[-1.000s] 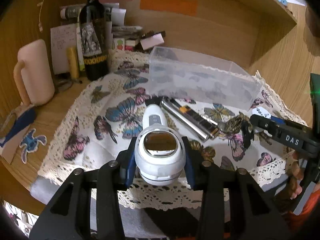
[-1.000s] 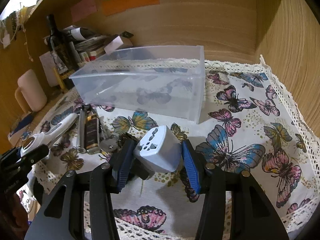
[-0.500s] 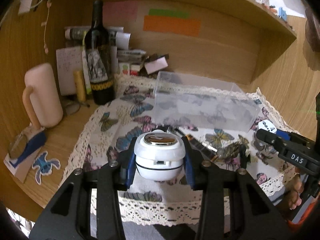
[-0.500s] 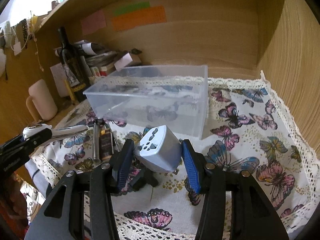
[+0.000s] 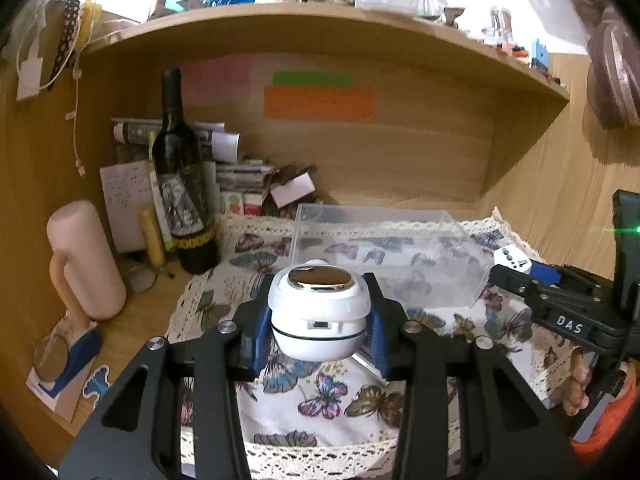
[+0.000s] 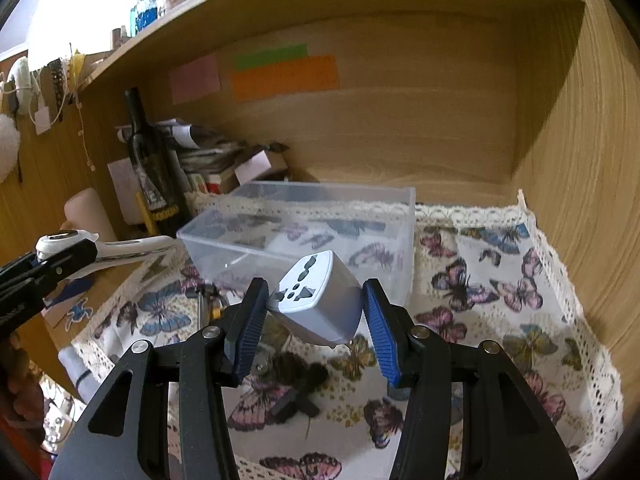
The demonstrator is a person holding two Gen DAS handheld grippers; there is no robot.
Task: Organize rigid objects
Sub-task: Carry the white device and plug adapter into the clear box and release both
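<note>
My left gripper [image 5: 318, 330] is shut on a white handheld device with a shiny round head [image 5: 318, 312], held in the air above the butterfly cloth. It shows from the side in the right wrist view [image 6: 100, 246]. My right gripper [image 6: 316, 316] is shut on a white-and-grey travel adapter [image 6: 320, 298], also lifted; its tip shows in the left wrist view [image 5: 512, 261]. A clear plastic box [image 5: 384, 260] stands open and empty on the cloth just beyond both grippers, also in the right wrist view [image 6: 304, 232].
A dark wine bottle [image 5: 182, 184], a pink jug [image 5: 82, 260], papers and small boxes stand at the back left. A dark metal item [image 6: 208, 300] and a black object [image 6: 292, 372] lie on the cloth below the right gripper. Wooden walls enclose the alcove.
Both grippers have risen from the cloth with their objects still held, and the views have tilted up toward the shelf. The white device left the cloth surface.
</note>
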